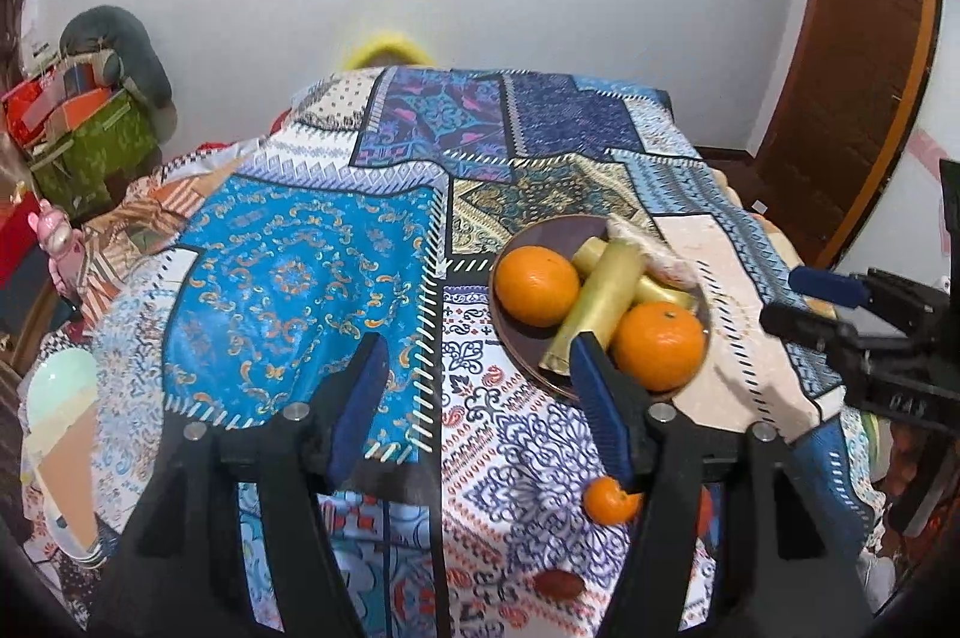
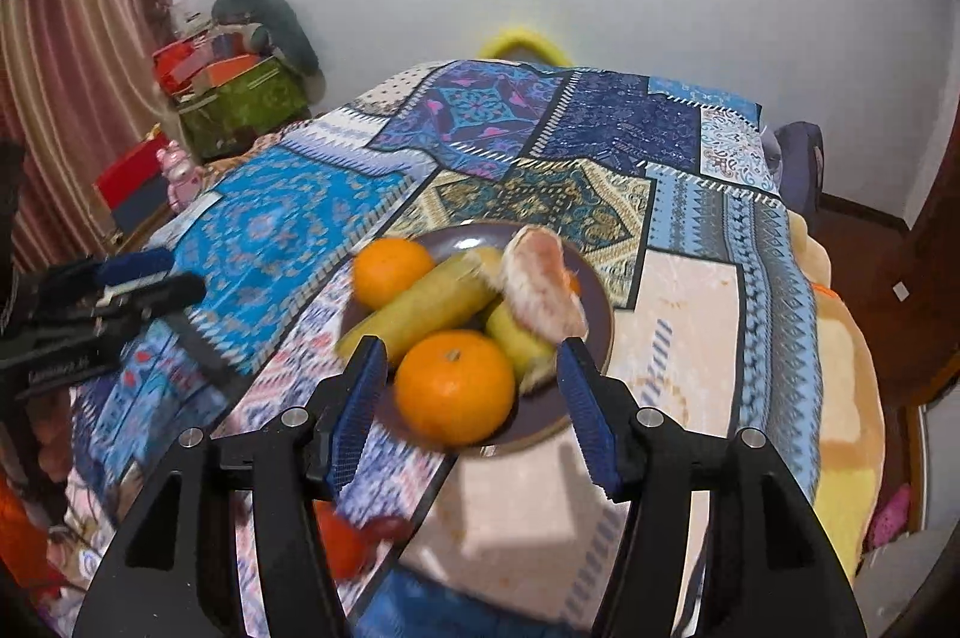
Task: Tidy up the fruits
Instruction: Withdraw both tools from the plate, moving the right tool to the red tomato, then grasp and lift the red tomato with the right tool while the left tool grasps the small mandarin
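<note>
A brown plate [image 1: 521, 345] [image 2: 595, 305] sits on the patchwork tablecloth [image 1: 288, 266]. It holds two oranges [image 1: 536, 285] [image 1: 658, 345], yellow-green stalk pieces [image 1: 600, 305] and a peeled pale citrus piece [image 2: 540, 281]. A small orange [image 1: 609, 501] and a dark red fruit [image 1: 558, 584] lie on the cloth nearer me, below the plate. My left gripper [image 1: 478, 344] hangs open over the cloth just left of the plate, empty. Over the plate's near side my right gripper [image 2: 471, 347] stands open, its pads either side of the front orange [image 2: 454, 386] without touching it.
The table drops off at the right toward a wooden door [image 1: 852, 98]. Stacked plates [image 1: 60, 434] sit at the left edge. A pink toy [image 1: 57, 236] and a green box [image 1: 90, 140] stand beyond it. Each gripper shows in the other's view [image 1: 786, 299] [image 2: 183, 272].
</note>
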{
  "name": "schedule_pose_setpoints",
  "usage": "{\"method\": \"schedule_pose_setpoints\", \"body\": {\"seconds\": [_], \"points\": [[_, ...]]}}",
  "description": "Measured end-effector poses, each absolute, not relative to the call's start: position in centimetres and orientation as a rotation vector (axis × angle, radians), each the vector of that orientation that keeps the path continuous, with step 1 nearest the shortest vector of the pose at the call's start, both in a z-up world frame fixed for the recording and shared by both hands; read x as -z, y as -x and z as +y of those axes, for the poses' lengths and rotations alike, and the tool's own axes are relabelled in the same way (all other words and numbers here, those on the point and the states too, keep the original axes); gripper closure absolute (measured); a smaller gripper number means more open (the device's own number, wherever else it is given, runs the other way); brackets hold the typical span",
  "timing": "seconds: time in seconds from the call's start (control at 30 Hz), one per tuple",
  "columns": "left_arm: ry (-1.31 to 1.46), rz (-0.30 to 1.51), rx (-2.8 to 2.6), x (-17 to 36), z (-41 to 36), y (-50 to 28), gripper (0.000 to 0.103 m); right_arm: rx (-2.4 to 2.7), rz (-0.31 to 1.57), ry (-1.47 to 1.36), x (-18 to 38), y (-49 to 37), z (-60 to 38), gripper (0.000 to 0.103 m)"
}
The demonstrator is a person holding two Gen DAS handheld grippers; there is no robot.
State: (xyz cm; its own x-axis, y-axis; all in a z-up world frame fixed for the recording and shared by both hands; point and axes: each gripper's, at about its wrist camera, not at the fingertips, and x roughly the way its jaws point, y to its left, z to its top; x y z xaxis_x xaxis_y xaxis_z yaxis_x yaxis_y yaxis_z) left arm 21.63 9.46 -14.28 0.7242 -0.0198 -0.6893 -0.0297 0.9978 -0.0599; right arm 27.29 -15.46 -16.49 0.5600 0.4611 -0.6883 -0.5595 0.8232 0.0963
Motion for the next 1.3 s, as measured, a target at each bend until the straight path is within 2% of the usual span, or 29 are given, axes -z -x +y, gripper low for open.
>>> {"method": "schedule_pose_setpoints", "body": {"seconds": [0.07, 0.2, 0.3, 1.03, 1.17, 1.3], "points": [[0.061, 0.748, -0.003, 13.6, 9.2, -20.5, 0.037, -0.605, 0.764, 0.156, 16.2, -25.8, -15.5, 0.047], [0.064, 0.741, 0.006, 12.7, 8.9, -18.7, 0.021, -0.624, 0.781, 0.150, 16.3, -24.0, -15.6, 0.047], [0.063, 0.747, 0.006, 12.7, 8.8, -17.4, 0.015, -0.636, 0.812, 0.144, 17.0, -22.8, -15.5, 0.047], [0.040, 0.950, 0.006, 19.5, 8.7, -15.7, 0.014, -0.717, 1.051, 0.100, 24.5, -21.5, -11.8, 0.047], [0.041, 0.974, 0.018, 20.3, 8.4, -16.1, 0.014, -0.731, 1.068, 0.091, 25.2, -21.7, -11.7, 0.057], [0.023, 0.988, 0.032, 20.8, 7.7, -16.5, 0.014, -0.742, 1.064, 0.069, 25.2, -21.8, -12.2, 0.058]]}}
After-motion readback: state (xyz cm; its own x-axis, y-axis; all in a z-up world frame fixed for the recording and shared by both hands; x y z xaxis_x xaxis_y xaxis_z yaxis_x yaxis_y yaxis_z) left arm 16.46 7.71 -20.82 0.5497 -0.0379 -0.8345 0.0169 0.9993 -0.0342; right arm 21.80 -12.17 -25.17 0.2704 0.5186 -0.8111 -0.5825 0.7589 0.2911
